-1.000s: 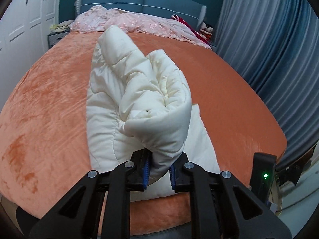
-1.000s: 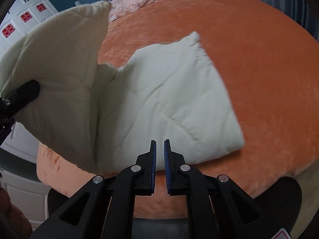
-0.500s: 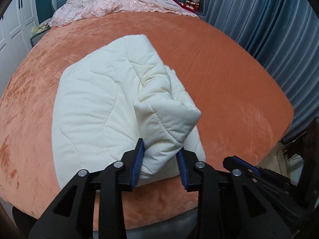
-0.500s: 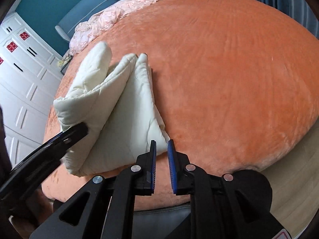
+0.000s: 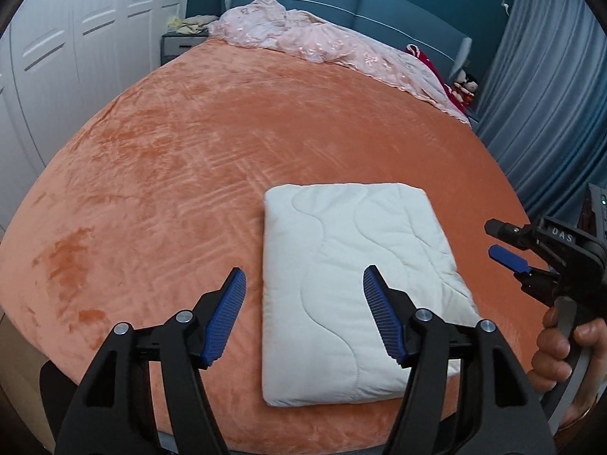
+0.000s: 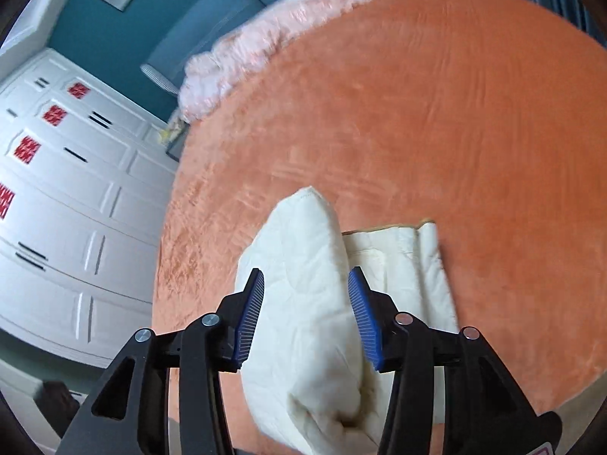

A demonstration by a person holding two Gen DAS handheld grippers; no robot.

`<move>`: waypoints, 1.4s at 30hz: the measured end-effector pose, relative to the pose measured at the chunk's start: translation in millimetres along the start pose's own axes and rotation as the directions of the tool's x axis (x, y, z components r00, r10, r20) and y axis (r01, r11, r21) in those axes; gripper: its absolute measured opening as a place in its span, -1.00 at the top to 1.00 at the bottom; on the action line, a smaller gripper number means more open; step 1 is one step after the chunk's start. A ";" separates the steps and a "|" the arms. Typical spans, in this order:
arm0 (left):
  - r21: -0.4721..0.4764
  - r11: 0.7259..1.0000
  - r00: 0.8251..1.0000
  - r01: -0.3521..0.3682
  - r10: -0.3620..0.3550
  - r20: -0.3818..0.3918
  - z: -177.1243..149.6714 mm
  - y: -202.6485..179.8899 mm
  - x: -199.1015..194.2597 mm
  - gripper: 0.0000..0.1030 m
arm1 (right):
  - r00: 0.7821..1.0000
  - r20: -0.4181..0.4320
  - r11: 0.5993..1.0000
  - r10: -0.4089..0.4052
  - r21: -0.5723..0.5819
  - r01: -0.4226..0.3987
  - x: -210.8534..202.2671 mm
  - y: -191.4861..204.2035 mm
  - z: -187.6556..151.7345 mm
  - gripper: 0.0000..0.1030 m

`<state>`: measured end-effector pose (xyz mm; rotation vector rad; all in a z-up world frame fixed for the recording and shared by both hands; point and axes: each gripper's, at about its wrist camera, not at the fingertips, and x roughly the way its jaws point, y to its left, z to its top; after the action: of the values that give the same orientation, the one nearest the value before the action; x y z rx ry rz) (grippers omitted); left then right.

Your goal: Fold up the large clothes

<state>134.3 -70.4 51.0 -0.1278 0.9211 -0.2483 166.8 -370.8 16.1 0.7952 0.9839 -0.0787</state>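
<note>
A cream quilted garment [image 5: 360, 246] lies folded into a flat rectangle near the front edge of the orange bed cover [image 5: 170, 170]. My left gripper [image 5: 303, 271] hovers over its near left part. Its jaws are opening wide and the pads touch nothing. A hand [image 5: 557, 345] holds my right gripper [image 5: 493, 239] just off the garment's right side. In the right wrist view, blurred by motion, the garment [image 6: 299, 227] bulges up between the opening jaws of my right gripper [image 6: 306, 271]. The blue pads [image 6: 250, 314] stand clear of the cloth.
A pink crumpled quilt [image 5: 322, 41] lies along the blue headboard at the far end of the bed. White wardrobe doors [image 5: 57, 57] stand on the left, with a dark nightstand [image 5: 178, 43] beside them. Blue curtains [image 5: 538, 94] hang on the right. The bed edge runs just below the garment.
My left gripper let go of the cream fold and spread its jaws, and the garment dropped flat into a rectangle. My right gripper went from shut to open and swung over the garment's side.
</note>
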 end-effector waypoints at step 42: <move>0.319 0.939 0.979 -0.125 0.169 -0.116 -46.8 -122.0 158.3 -0.45 | 0.977 0.034 0.977 -0.209 -0.047 0.210 63.7 -127.3 -64.1 0.87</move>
<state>169.4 -230.2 -72.9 0.2533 1.0159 -0.2624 106.6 -404.1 -124.1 0.6409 1.0356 -0.2463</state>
